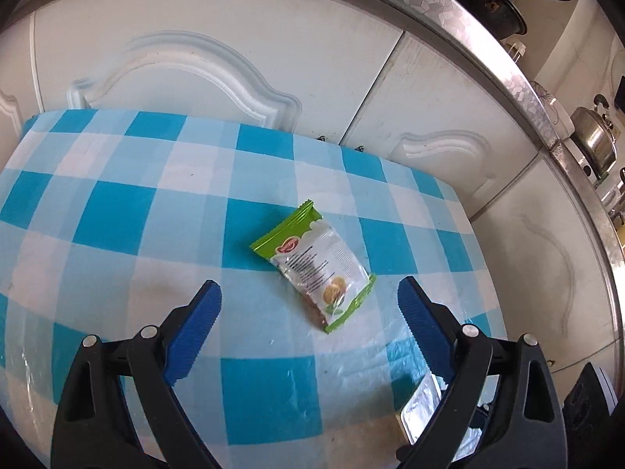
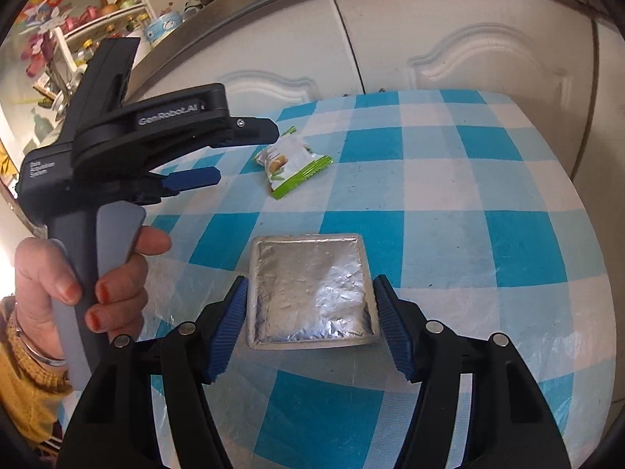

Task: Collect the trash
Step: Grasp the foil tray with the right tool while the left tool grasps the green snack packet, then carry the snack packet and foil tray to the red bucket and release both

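My left gripper [image 1: 308,306] is spread wide, its blue ribbed pads holding nothing and touching nothing, poised above the checked blue-and-white cloth of the counter [image 1: 117,211]. The green-and-white snack wrapper [image 1: 314,267] lies flat on the cloth just ahead of this gripper, between the lines of its two fingers and a little nearer the right-hand one, tilted with one green sealed end pointing away from me. My right gripper [image 2: 310,322] is open about as wide as the square silver foil packet [image 2: 312,293] that lies flat between its fingers; the pads sit just beside the packet's left and right edges, and I cannot tell whether they touch it. From the right wrist view, the snack wrapper [image 2: 291,162] is farther ahead and to the left of this gripper, well apart from the foil packet, and my left hand [image 2: 86,273] grips the handle of the left gripper off to the left. In the left wrist view the foil packet [image 1: 420,406] shows partly behind the right-hand finger, near me.
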Motion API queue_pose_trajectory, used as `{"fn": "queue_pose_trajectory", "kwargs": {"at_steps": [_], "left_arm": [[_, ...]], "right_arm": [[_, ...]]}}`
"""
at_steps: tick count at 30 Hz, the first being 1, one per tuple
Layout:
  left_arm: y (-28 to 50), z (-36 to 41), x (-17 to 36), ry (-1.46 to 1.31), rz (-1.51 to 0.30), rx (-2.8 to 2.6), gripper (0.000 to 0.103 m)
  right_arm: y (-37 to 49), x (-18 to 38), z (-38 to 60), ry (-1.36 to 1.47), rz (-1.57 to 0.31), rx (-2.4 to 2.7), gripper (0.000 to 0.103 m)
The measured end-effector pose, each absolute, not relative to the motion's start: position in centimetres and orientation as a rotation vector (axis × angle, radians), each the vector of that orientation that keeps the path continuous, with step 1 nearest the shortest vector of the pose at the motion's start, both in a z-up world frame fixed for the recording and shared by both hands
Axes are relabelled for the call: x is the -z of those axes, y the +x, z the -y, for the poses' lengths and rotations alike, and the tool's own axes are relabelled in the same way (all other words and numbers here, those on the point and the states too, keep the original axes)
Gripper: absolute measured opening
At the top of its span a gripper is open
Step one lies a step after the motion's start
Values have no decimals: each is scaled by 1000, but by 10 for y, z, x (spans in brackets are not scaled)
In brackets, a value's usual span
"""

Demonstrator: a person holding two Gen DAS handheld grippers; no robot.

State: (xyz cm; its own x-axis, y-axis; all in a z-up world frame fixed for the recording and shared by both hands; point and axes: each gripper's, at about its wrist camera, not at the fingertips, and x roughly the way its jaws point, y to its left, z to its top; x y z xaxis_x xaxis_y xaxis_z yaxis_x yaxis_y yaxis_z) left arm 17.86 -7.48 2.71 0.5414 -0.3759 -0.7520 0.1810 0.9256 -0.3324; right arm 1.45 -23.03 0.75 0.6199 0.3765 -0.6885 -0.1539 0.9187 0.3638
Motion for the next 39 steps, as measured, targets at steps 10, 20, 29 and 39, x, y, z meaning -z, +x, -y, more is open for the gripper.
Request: {"fn": "queue_pose_trajectory", "kwargs": {"at_steps": [10, 20, 29, 39], "left_arm": [[209, 113, -11, -112, -972, 254, 92], [213, 123, -9, 36, -925, 174, 67], [205, 112, -10, 25, -898, 190, 43], [181, 90, -14, 6, -882, 206, 35]], "right_arm": [[15, -7, 240, 357, -839, -337, 65], [14, -6, 242, 375, -837, -346, 65], [14, -6, 242, 381, -836, -348, 65], [13, -6, 242, 387, -834, -350, 65]]}}
